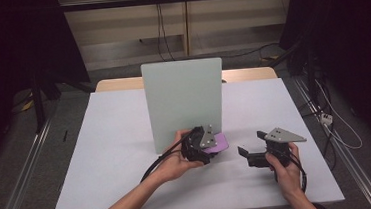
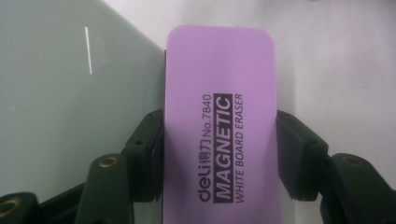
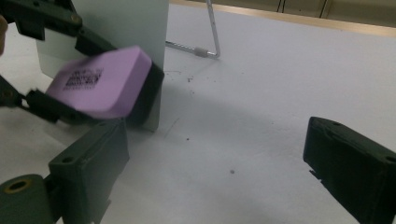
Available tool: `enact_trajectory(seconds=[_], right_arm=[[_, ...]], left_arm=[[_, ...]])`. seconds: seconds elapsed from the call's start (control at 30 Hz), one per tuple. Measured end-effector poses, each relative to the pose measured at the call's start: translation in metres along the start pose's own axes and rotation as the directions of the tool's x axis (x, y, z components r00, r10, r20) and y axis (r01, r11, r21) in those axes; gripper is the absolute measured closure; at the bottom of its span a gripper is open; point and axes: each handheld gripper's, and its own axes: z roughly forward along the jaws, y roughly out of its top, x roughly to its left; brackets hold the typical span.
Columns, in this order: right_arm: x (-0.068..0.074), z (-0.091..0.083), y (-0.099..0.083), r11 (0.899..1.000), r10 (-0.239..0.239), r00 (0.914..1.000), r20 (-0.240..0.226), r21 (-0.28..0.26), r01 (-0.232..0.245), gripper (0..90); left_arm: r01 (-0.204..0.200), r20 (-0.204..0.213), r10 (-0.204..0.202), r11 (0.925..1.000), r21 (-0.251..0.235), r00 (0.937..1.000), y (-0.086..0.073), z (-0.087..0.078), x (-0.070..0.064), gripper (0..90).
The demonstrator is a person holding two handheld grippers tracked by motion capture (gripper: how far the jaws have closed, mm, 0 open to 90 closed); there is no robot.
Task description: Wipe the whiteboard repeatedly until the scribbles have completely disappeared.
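Purple eraser (image 2: 219, 126) clamped in left claw (image 2: 219, 154), bottom cut off; right claw (image 3: 224, 172) wide apart, w/ nothing between.

The eraser (image 2: 219, 126) sits between the left gripper (image 1: 203, 146) jaws, the upright board (image 2: 70, 102) just left of them, the table (image 2: 345, 60) to their right

One purple eraser (image 2: 219, 126), one upright whiteboard (image 1: 183, 102), one table (image 1: 116, 140), and two grippers: left gripper (image 1: 208, 150), right gripper (image 1: 249, 146).
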Motion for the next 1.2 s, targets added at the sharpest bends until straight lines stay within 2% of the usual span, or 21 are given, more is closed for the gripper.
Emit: enact_trajectory(seconds=[0.07, 0.27, 0.37, 0.43, 0.53, 0.63, 0.7, 0.8, 1.13, 1.17, 1.2], right_arm=[[0.000, 0.000, 0.000, 1.000, -0.002, 1.0000, 0.000, 0.001, 0.002, 6.8], [0.000, 0.000, 0.000, 1.000, -0.003, 1.0000, 0.001, 0.001, 0.003, 6.7], [0.000, 0.000, 0.000, 1.000, -0.001, 1.0000, 0.000, -0.001, 0.001, 6.7], [0.000, 0.000, 0.000, 1.000, -0.003, 1.0000, 0.000, 0.001, 0.003, 6.7], [0.000, 0.000, 0.000, 1.000, -0.001, 1.0000, -0.001, -0.002, 0.001, 6.7], [0.000, -0.001, 0.000, 1.000, 0.000, 1.0000, -0.001, 0.000, 0.000, 6.7], [0.000, -0.001, 0.000, 1.000, 0.006, 1.0000, 0.000, 0.000, -0.006, 6.7], [-0.002, -0.002, 0.000, 1.000, 0.001, 1.0000, 0.010, -0.004, -0.001, 6.7], [-0.004, -0.006, -0.001, 1.000, 0.015, 0.9997, 0.021, -0.014, -0.014, 6.7], [-0.004, -0.006, -0.001, 1.000, 0.014, 0.9997, 0.021, -0.014, -0.014, 6.7], [-0.004, -0.006, -0.001, 1.000, 0.014, 0.9997, 0.020, -0.015, -0.013, 6.7]], left_arm=[[-0.024, -0.002, 0.024, 0.9997, 0.005, 0.9997, 0.001, 0.003, -0.003, 41.2], [-0.020, -0.011, 0.019, 0.9980, -0.061, 0.9998, 0.009, -0.003, 0.007, 41.3], [0.003, -0.033, -0.007, 0.9937, -0.112, 0.9994, 0.019, -0.016, 0.021, 41.3], [0.015, -0.051, -0.023, 0.9881, -0.153, 0.9984, 0.025, -0.027, 0.032, 41.2], [0.030, -0.049, -0.040, 0.9826, -0.183, 0.9980, 0.027, -0.035, 0.041, 41.2], [-0.014, -0.048, 0.006, 0.9857, -0.168, 0.9988, 0.025, -0.029, 0.035, 41.2], [-0.016, -0.029, 0.011, 0.9868, -0.161, 0.9995, 0.024, -0.021, 0.030, 41.2], [-0.045, -0.012, 0.044, 0.9904, -0.131, 0.9990, 0.022, -0.009, 0.021, 41.2], [-0.074, 0.048, 0.079, 0.9923, -0.100, 0.9958, 0.017, 0.018, 0.003, 41.2], [-0.087, 0.052, 0.091, 0.9922, -0.089, 0.9945, 0.016, 0.020, 0.001, 41.2], [-0.127, 0.061, 0.130, 0.9904, -0.055, 0.9896, 0.016, 0.021, 0.000, 41.2]])
